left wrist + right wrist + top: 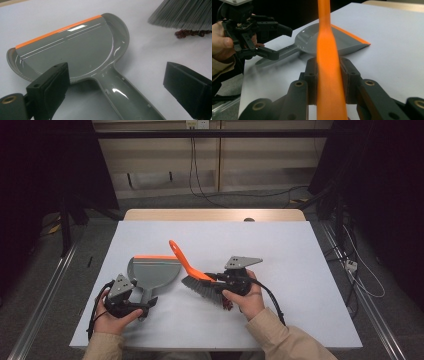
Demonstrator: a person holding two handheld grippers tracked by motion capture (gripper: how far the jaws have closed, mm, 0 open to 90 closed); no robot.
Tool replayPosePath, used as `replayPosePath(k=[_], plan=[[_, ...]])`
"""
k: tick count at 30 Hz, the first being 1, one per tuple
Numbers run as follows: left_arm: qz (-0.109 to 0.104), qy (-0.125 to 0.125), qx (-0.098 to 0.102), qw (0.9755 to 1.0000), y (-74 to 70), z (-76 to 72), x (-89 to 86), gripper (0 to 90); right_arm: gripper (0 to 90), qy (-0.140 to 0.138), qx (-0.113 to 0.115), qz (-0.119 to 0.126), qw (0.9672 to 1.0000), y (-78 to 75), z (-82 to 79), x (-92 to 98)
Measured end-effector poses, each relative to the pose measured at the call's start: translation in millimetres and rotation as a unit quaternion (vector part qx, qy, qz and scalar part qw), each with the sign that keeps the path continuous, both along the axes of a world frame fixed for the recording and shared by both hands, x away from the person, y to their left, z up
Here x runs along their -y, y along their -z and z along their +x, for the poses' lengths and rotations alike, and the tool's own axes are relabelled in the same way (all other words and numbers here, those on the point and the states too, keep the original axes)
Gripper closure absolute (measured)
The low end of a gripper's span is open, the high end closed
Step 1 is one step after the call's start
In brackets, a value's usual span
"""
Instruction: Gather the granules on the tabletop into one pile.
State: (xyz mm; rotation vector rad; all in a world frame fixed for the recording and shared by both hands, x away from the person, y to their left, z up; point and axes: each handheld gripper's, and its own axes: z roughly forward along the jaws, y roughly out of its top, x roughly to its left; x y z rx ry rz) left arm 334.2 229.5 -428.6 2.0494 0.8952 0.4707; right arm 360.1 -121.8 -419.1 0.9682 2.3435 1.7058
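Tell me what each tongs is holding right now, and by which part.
The right tongs are shut on the brush, by its orange handle. The left tongs hold nothing; their jaws stand open either side of the dustpan handle.

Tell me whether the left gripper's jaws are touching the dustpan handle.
Apart. The left gripper view shows the left gripper with its jaws spread wide to either side of the dustpan handle, with white table visible between each pad and the handle.
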Motion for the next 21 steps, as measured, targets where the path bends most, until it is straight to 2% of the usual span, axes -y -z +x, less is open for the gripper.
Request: replayPosePath(k=[5, 9, 14, 16, 18, 21], plan=[[-0.001, 0.002, 0.000, 1.0000, 1.1, 1.1, -0.3, 6.7, 71.0, 0.002, -0.016, 0.002, 0.9999, 5.2, 2.8, -9.3], [-0.003, 0.003, -0.001, 1.0000, 1.1, 0.8, -0.1, 6.7, 71.0, -0.004, -0.017, 0.002, 0.9998, 8.8, 5.8, -13.3], [-0.004, 0.001, -0.004, 1.0000, 1.3, 1.5, -0.9, 6.7, 71.0, 0.000, -0.011, -0.007, 0.9999, 3.7, 10.5, -6.4], [-0.005, 0.002, -0.003, 1.0000, 1.3, 1.7, -0.5, 6.7, 71.0, 0.005, -0.023, -0.001, 0.9997, 6.0, 12.7, -4.2], [-0.004, 0.002, -0.003, 1.0000, 1.2, 1.7, 0.0, 6.7, 71.0, 0.006, -0.034, -0.005, 0.9994, 11.3, 11.0, -7.3], [-0.004, 0.003, -0.003, 1.0000, 1.4, 2.1, 0.2, 6.7, 70.9, 0.002, -0.058, 0.013, 0.9982, 17.7, 8.7, -16.7]])
